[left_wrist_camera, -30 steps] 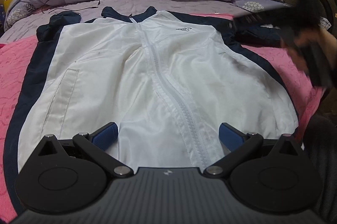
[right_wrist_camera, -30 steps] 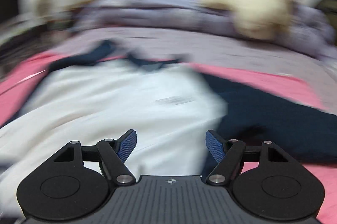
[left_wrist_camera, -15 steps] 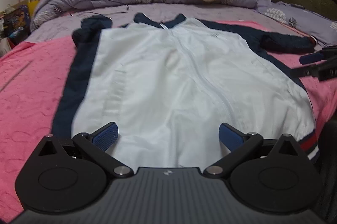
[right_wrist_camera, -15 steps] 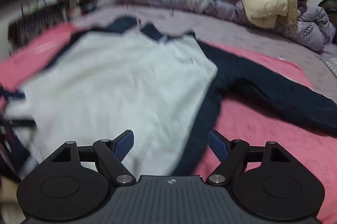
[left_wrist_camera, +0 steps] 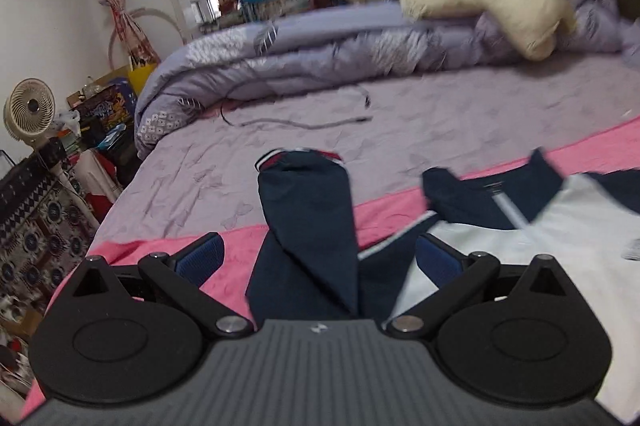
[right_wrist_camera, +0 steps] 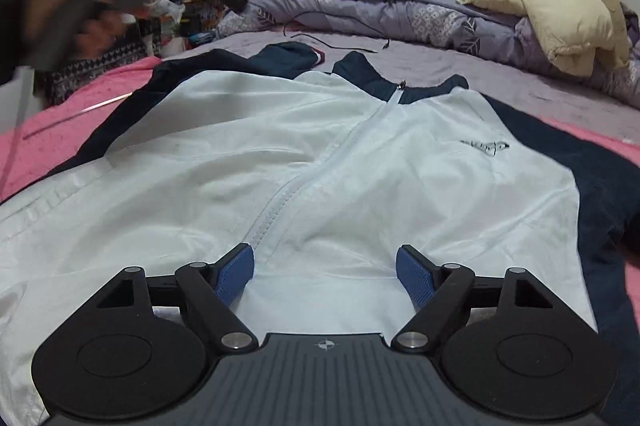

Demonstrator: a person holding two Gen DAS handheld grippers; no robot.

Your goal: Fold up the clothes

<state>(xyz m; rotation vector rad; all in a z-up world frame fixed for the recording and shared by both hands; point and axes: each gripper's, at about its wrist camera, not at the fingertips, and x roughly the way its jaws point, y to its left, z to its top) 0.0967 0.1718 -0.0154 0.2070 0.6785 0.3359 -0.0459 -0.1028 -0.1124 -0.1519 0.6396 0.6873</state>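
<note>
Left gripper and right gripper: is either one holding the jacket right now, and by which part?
Neither. Left gripper stands open over the navy sleeve; right gripper open above the jacket hem.

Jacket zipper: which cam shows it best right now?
Right wrist. There the zipper runs in full down the white front of the jacket, from the navy collar towards the open right gripper, sharp and unblocked. Left wrist shows only a short, blurred piece of it at the collar, far right.

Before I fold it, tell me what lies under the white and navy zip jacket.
The white and navy zip jacket lies flat on a pink textured bedspread, which shows around its edges. Whatever is directly beneath its body is covered.
</note>
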